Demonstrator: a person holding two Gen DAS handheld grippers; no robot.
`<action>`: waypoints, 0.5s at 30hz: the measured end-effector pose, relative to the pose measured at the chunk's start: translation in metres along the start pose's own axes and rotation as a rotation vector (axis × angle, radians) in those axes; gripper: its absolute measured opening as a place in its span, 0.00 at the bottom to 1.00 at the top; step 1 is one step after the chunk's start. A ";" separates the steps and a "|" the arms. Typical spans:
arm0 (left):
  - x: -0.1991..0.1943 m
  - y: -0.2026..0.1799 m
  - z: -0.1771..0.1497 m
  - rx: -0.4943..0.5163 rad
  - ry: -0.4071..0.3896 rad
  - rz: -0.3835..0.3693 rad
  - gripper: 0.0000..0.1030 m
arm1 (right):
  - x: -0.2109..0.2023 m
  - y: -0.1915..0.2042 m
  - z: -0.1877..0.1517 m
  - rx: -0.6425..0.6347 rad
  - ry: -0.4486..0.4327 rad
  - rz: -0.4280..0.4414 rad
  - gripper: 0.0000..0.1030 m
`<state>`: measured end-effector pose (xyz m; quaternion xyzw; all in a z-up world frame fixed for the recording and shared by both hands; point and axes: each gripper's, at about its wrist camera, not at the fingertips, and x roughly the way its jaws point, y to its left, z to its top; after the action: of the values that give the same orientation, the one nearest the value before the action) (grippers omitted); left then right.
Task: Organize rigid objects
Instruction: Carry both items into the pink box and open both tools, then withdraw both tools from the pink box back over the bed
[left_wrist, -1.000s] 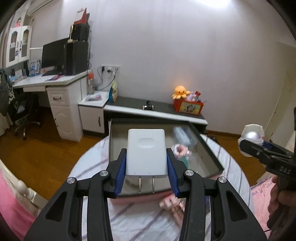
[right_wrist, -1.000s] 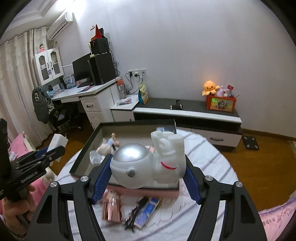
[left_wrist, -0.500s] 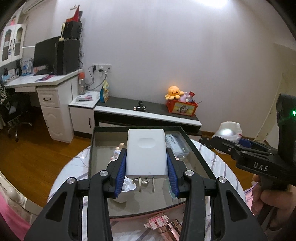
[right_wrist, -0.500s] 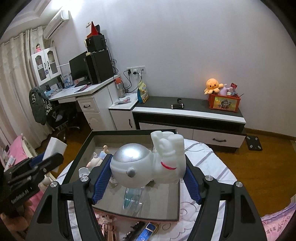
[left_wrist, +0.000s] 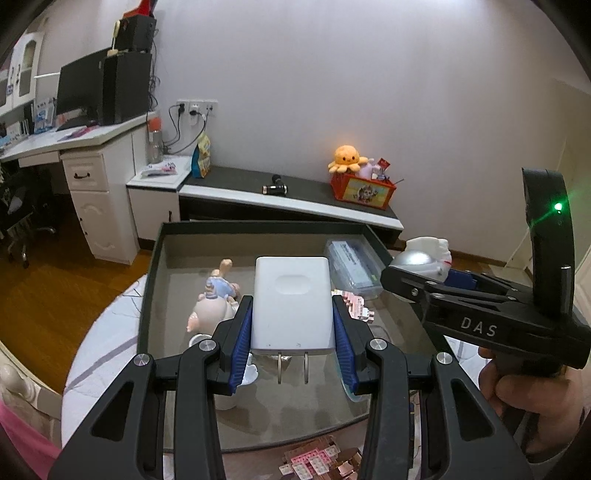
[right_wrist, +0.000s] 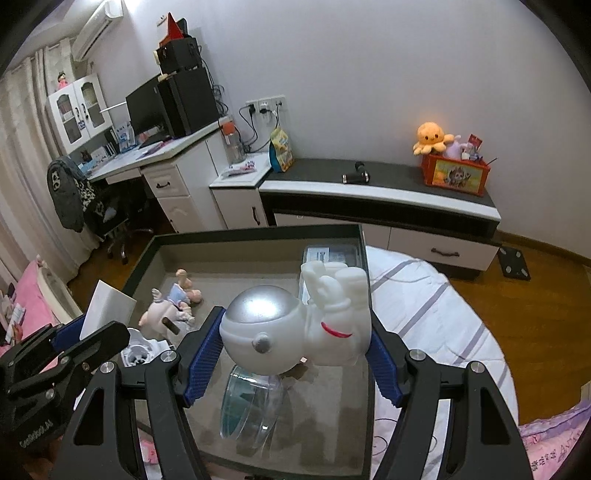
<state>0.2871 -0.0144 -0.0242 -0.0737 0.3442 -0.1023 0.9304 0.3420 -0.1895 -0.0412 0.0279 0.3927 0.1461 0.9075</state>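
Observation:
My left gripper (left_wrist: 292, 330) is shut on a white plug-in charger (left_wrist: 291, 301), its two prongs pointing back at the camera. It hangs over the dark tray (left_wrist: 258, 226) on the round table. My right gripper (right_wrist: 295, 345) is shut on a white astronaut figure (right_wrist: 299, 328) with a silver helmet, also above the tray (right_wrist: 258, 232). Inside the tray lie a small doll figure (left_wrist: 214, 295), a clear plastic box (left_wrist: 351, 266), a clear round lid (right_wrist: 251, 402) and a white cup (right_wrist: 138, 352). The right gripper with the astronaut (left_wrist: 424, 258) shows at the right of the left wrist view.
The round table wears a white striped cloth (right_wrist: 424, 314). Pink and copper blocks (left_wrist: 321, 459) lie on it in front of the tray. Behind stand a low dark cabinet (right_wrist: 369, 192), a white desk (right_wrist: 159, 162) with a monitor, and a wooden floor (right_wrist: 535, 314).
Both grippers have come forward and down over the tray with their loads; the tray fills more of each view. The right gripper has drawn closer beside the left.

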 end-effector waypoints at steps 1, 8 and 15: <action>0.003 0.000 0.000 0.001 0.006 -0.001 0.40 | 0.003 0.000 0.000 0.000 0.006 0.000 0.70; 0.016 -0.002 -0.005 0.015 0.036 0.003 0.40 | 0.015 0.000 -0.001 0.003 0.036 0.006 0.71; -0.006 0.003 -0.005 0.013 -0.052 0.073 0.99 | 0.014 -0.001 -0.003 0.020 0.048 0.013 0.89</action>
<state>0.2800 -0.0104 -0.0245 -0.0578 0.3217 -0.0687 0.9426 0.3489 -0.1868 -0.0536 0.0358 0.4158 0.1487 0.8965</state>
